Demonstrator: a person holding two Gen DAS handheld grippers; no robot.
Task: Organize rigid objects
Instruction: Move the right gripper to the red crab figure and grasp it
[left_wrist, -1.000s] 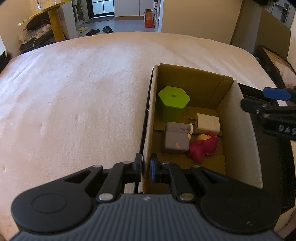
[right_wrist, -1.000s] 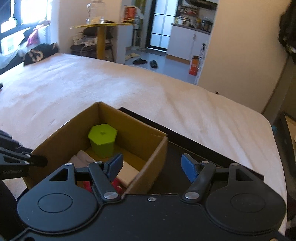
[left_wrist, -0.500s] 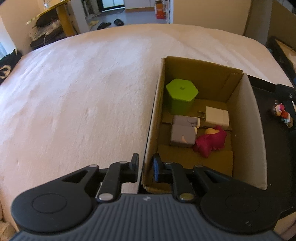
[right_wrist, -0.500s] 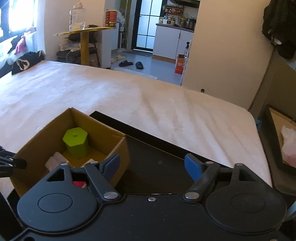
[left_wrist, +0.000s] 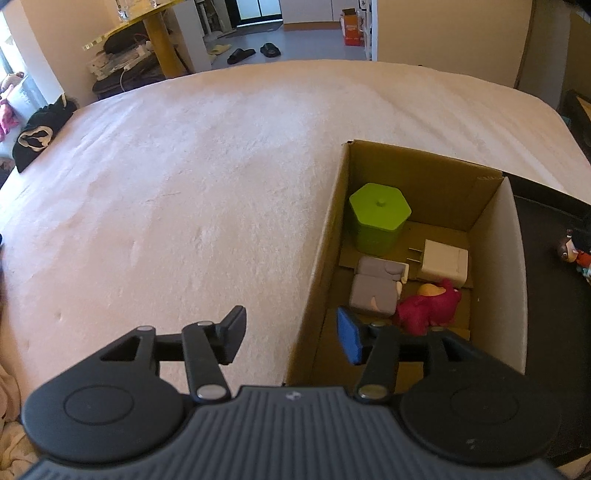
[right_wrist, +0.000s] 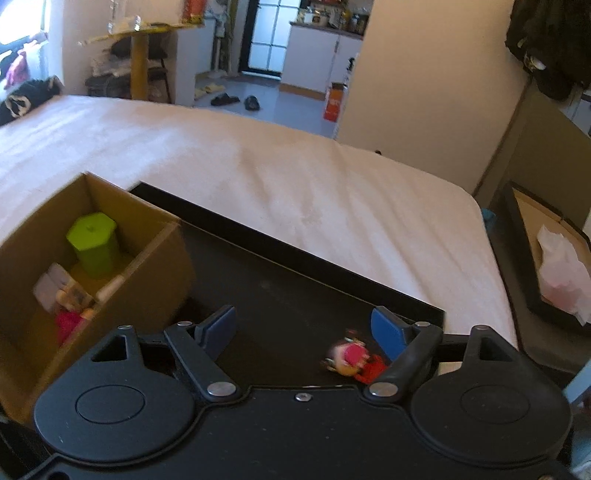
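An open cardboard box (left_wrist: 321, 258) stands on the bed, holding a green hexagonal container (left_wrist: 378, 218), a white charger (left_wrist: 443, 260), a grey block (left_wrist: 373, 291) and a magenta toy (left_wrist: 428, 306). My left gripper (left_wrist: 291, 339) straddles the box's near left wall. Its jaws are opening and its pads are clear of the cardboard. My right gripper (right_wrist: 303, 328) hangs open over a black tray (right_wrist: 280, 295) right of the box (right_wrist: 155, 280). A small figurine (right_wrist: 351, 360) lies on the tray just inside its right finger, untouched. The same figurine (left_wrist: 574, 253) shows at the left wrist view's right edge.
The pale bed cover (left_wrist: 184, 184) spreads wide to the left and beyond the box. A dark tray with white paper (right_wrist: 554, 266) sits off the bed's right side. Black clothing (left_wrist: 37, 129) lies at the far left edge. A yellow table (right_wrist: 140, 55) stands behind.
My left gripper's jaws, shut on the box's left wall before, have parted from it. The right gripper has swung rightward over the black tray, bringing the figurine into view.
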